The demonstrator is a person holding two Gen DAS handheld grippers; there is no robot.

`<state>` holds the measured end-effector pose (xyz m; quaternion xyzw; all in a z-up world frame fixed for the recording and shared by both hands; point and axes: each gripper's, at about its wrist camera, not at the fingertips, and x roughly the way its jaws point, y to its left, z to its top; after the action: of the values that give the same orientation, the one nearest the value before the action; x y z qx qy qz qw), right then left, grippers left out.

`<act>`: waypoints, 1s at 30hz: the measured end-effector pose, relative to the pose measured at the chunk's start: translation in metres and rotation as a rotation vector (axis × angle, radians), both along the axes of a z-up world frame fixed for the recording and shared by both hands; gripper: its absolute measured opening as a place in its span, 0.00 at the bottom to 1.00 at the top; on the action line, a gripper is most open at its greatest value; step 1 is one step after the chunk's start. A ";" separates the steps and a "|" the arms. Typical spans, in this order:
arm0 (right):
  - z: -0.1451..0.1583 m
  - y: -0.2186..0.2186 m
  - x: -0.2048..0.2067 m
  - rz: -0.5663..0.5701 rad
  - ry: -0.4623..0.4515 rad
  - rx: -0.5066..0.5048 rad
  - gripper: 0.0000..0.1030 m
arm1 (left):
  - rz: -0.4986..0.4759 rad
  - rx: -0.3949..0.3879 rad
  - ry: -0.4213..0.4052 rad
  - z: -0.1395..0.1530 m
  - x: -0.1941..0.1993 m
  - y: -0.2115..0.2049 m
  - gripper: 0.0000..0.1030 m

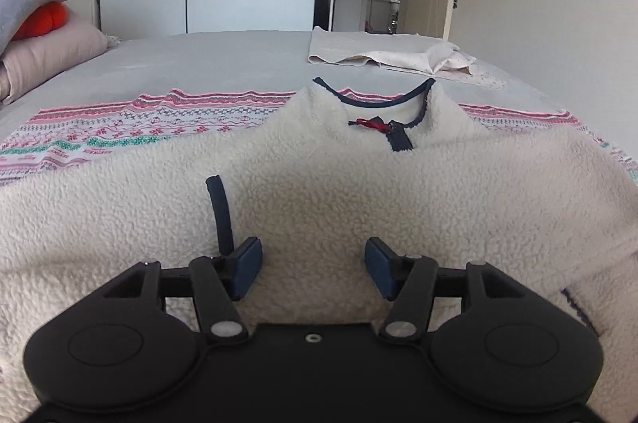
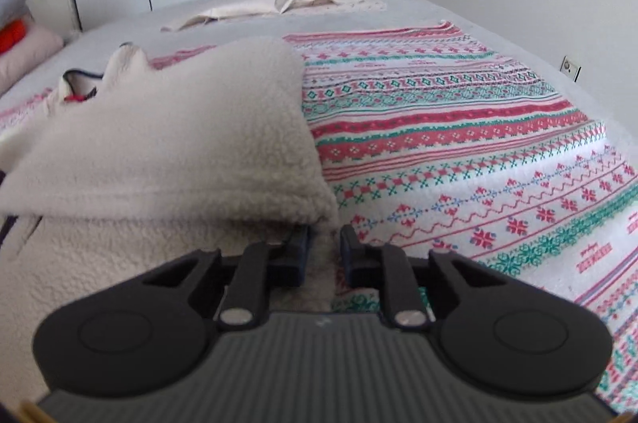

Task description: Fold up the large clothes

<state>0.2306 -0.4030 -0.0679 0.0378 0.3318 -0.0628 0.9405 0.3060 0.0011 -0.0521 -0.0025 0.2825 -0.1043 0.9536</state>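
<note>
Cream fleece pullover [image 1: 319, 191] spread on patterned blanket [image 2: 458, 127] over bed, collar pointed away. Left tongs [image 1: 314, 271] held wide, empty, over chest panel. Right tongs [image 2: 323, 253] narrowed at right edge under folded-in sleeve [image 2: 199, 135]; grip can't be confirmed. Right side judged nearer.

Grey bed sheet [image 1: 207, 60] lies open in the upper middle of the frame; pillows [image 1: 48, 52] block the upper left, crumpled cream cloth [image 1: 382, 52] the upper right, and the fleece sweater [image 1: 319, 191] fills the lower frame.
</note>
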 end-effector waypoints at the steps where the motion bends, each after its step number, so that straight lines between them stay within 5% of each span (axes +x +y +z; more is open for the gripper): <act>1: 0.005 0.001 -0.003 0.022 0.018 0.002 0.17 | -0.011 0.001 -0.007 0.003 -0.003 0.003 0.56; 4: 0.024 -0.008 -0.016 0.024 0.026 0.043 0.26 | -0.002 -0.047 -0.065 0.009 -0.014 0.016 0.56; 9: 0.058 0.001 -0.031 0.038 -0.171 0.075 0.26 | -0.035 -0.170 -0.109 0.010 -0.017 0.033 0.53; 13: 0.058 0.038 -0.006 0.089 -0.240 0.021 0.26 | -0.010 -0.102 -0.031 -0.001 -0.008 0.025 0.51; 15: 0.045 0.048 0.011 0.087 -0.229 0.018 0.26 | 0.006 -0.082 0.000 -0.006 -0.005 0.025 0.50; 18: 0.002 0.044 0.040 0.027 -0.046 0.038 0.23 | 0.022 -0.103 0.004 -0.002 -0.005 0.028 0.51; 26: 0.002 0.054 0.028 0.050 -0.101 -0.033 0.25 | 0.165 -0.264 0.024 -0.008 0.016 0.057 0.50; 27: 0.003 0.055 0.028 0.048 -0.101 -0.033 0.25 | 0.162 -0.261 0.029 -0.007 0.020 0.055 0.48; 29: 0.009 0.056 0.027 0.039 -0.104 -0.027 0.26 | 0.149 -0.205 0.034 -0.002 0.023 0.047 0.27; 30: 0.012 0.056 0.025 0.039 -0.115 -0.024 0.26 | 0.185 -0.151 0.034 -0.002 0.022 0.043 0.27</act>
<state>0.2558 -0.3467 -0.0559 0.0237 0.2774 -0.0462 0.9594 0.3278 0.0441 -0.0539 -0.1023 0.2885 -0.0368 0.9513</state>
